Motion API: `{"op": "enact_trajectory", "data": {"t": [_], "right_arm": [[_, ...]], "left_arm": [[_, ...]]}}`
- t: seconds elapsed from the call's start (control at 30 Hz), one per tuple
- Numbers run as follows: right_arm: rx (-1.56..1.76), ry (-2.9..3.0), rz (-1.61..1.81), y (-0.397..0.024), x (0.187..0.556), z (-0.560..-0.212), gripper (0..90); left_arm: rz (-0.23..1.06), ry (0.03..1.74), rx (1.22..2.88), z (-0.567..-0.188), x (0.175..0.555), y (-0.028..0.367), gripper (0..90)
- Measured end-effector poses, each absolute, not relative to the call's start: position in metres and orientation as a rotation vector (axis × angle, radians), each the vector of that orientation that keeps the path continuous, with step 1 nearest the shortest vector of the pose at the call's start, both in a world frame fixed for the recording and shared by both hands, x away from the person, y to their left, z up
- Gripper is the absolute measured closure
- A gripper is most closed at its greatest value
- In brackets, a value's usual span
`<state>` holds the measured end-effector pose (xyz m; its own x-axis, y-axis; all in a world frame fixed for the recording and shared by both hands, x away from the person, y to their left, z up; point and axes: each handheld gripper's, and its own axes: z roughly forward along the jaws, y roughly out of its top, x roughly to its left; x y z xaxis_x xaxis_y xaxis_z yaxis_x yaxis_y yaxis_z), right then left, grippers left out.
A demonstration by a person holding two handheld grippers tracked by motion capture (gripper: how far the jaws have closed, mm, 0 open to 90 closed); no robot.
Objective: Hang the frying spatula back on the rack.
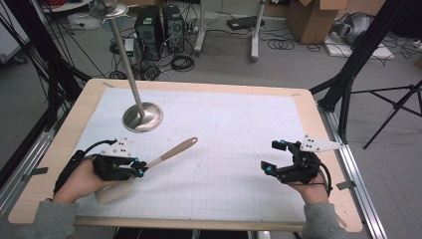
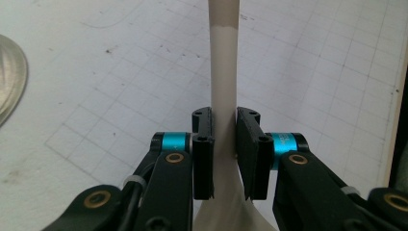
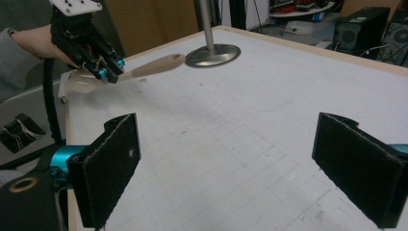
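Spatula (image 1: 164,158): pale cream blade and neck, light tan wooden handle. Left gripper (image 1: 141,168) and right gripper (image 1: 271,157): black bodies, turquoise rings at the jaw joints, brass-coloured pivots, white speckled plates on top; right gripper's pads (image 3: 358,168) matte black. Mat (image 1: 239,124): white with a faint grey grid, on a light wood table (image 1: 318,129); stand (image 1: 143,117) silver metal.

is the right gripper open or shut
Open: the right gripper has its two black padded jaws standing far apart with nothing but the white gridded mat between them.
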<state>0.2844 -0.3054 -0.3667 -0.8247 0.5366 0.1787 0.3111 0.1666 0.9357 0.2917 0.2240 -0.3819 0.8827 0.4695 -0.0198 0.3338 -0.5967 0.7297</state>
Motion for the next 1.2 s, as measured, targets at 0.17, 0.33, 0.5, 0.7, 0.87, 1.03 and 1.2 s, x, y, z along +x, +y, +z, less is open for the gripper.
{"op": "enact_trajectory", "data": {"t": [0.17, 0.33, 0.5, 0.7, 0.87, 1.03, 1.2], "right_arm": [[0.835, 2.248, 1.717, -0.304, 0.284, -0.367, 8.6], [0.829, 2.252, 1.716, -0.302, 0.285, -0.367, 8.6], [0.823, 2.258, 1.715, -0.301, 0.287, -0.367, 8.6], [0.819, 2.261, 1.717, -0.299, 0.290, -0.368, 8.6], [0.808, 2.259, 1.722, -0.298, 0.291, -0.367, 8.6], [0.819, 2.261, 1.719, -0.299, 0.291, -0.367, 8.6], [0.808, 2.260, 1.725, -0.297, 0.291, -0.367, 8.6]], "left_arm": [[0.228, 0.599, 2.217, -0.377, 0.292, 0.239, 77.2], [0.243, 0.621, 2.189, -0.373, 0.291, 0.251, 77.2], [0.249, 0.644, 2.158, -0.370, 0.290, 0.260, 77.2], [0.257, 0.670, 2.134, -0.369, 0.288, 0.271, 77.2], [0.251, 0.682, 2.108, -0.368, 0.289, 0.277, 77.2], [0.255, 0.695, 2.095, -0.368, 0.289, 0.282, 77.2], [0.258, 0.694, 2.079, -0.366, 0.287, 0.285, 77.2]]}}
